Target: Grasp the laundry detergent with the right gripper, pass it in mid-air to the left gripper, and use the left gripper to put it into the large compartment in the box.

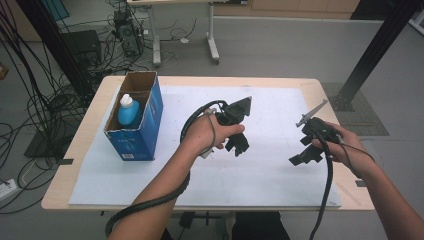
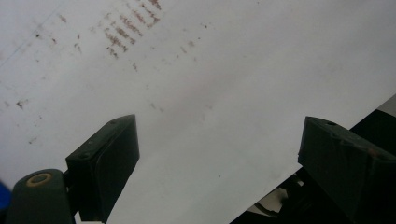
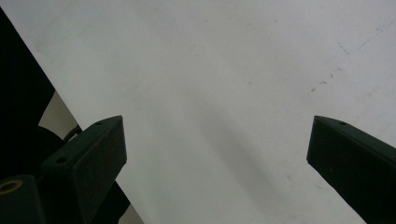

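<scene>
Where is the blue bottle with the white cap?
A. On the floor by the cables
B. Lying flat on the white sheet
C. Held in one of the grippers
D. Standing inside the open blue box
D. The blue bottle stands upright inside the open blue box at the left of the table, apart from both grippers.

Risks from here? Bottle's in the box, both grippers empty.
1. The bottle sits deep in the narrow box; wide jaws on the left gripper may catch the rim.
2. The box stands near the table edge; a nudge might tip it.
3. The cable along the left arm could snag.
</scene>
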Motion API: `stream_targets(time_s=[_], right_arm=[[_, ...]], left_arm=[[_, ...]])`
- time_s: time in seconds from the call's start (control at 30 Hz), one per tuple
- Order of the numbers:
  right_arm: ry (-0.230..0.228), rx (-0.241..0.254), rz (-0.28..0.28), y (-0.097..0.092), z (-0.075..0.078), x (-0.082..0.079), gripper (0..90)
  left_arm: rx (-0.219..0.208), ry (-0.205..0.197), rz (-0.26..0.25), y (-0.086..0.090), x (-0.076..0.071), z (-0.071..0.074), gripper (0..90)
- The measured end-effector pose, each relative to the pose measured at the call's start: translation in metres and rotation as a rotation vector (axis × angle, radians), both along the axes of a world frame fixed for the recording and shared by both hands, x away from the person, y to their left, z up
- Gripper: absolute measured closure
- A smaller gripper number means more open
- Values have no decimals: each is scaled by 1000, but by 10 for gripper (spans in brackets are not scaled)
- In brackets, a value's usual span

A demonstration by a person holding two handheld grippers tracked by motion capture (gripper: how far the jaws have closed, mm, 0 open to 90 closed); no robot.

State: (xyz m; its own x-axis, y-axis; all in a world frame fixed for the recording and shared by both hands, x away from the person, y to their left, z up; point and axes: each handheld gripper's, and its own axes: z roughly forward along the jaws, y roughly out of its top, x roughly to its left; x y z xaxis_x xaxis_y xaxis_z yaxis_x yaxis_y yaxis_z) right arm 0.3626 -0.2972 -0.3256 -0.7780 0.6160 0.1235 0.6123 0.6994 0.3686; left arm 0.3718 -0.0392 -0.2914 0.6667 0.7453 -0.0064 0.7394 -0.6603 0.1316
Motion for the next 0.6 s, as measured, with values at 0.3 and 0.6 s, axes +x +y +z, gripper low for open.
stream_targets(time_s=[0.3, 0.6], right_arm=[[3, -2, -10, -3, -2, 0, 47], [0, -1, -8, -2, -2, 0, 47]], left_arm=[[11, -13, 6, -4, -1, -11, 131], [15, -15, 11, -4, -2, -13, 132]])
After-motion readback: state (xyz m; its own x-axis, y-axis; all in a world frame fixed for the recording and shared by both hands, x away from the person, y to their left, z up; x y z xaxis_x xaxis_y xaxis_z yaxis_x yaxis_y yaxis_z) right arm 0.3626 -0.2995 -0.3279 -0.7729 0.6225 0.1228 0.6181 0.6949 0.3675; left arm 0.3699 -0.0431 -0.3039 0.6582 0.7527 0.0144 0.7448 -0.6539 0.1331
